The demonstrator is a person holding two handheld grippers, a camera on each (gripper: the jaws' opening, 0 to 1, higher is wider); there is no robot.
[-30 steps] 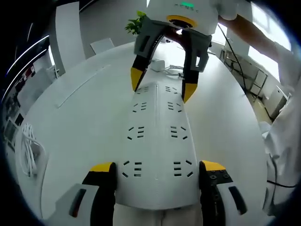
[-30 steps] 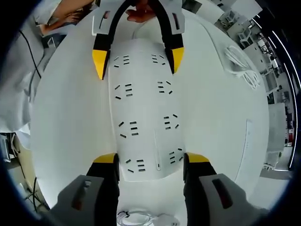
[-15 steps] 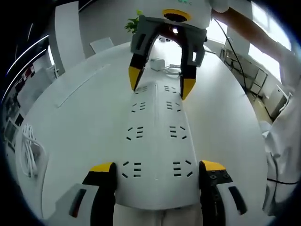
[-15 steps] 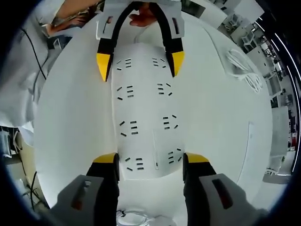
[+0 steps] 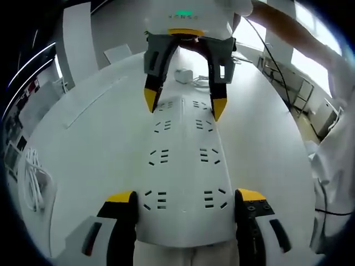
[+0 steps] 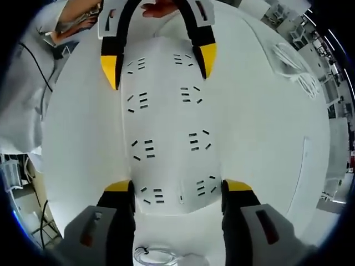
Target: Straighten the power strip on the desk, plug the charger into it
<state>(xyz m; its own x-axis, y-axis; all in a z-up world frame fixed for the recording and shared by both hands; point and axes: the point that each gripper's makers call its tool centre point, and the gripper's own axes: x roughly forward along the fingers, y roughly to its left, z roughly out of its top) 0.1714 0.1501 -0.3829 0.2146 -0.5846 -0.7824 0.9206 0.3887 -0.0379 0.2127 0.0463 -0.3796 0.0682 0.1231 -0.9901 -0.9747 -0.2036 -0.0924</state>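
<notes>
A long white power strip [image 5: 184,160] with two rows of sockets lies flat on the white desk [image 5: 89,149]. My left gripper [image 5: 187,197] is open, its yellow-tipped jaws standing on either side of the strip's near end. At the far end my right gripper [image 5: 184,104] straddles the strip from above, also open. The right gripper view shows the same strip [image 6: 166,127] running from my right gripper [image 6: 177,187] up to the left gripper [image 6: 158,65]. A white charger [image 5: 183,75] with its coiled cable [image 5: 204,83] lies just beyond the strip's far end; the coil [image 6: 158,256] also sits below my right jaws.
A bundle of white cable [image 5: 32,180] lies near the desk's left edge and appears again as a cable bundle [image 6: 294,66]. A person's sleeve [image 5: 333,160] hangs along the right side, and a hand [image 6: 161,8] holds the left gripper. A green plant [image 5: 161,25] stands behind the desk.
My right gripper's jaws have spread a little wider around the strip's end, and it has drifted slightly left in the left gripper view. The left gripper and the strip have stayed put.
</notes>
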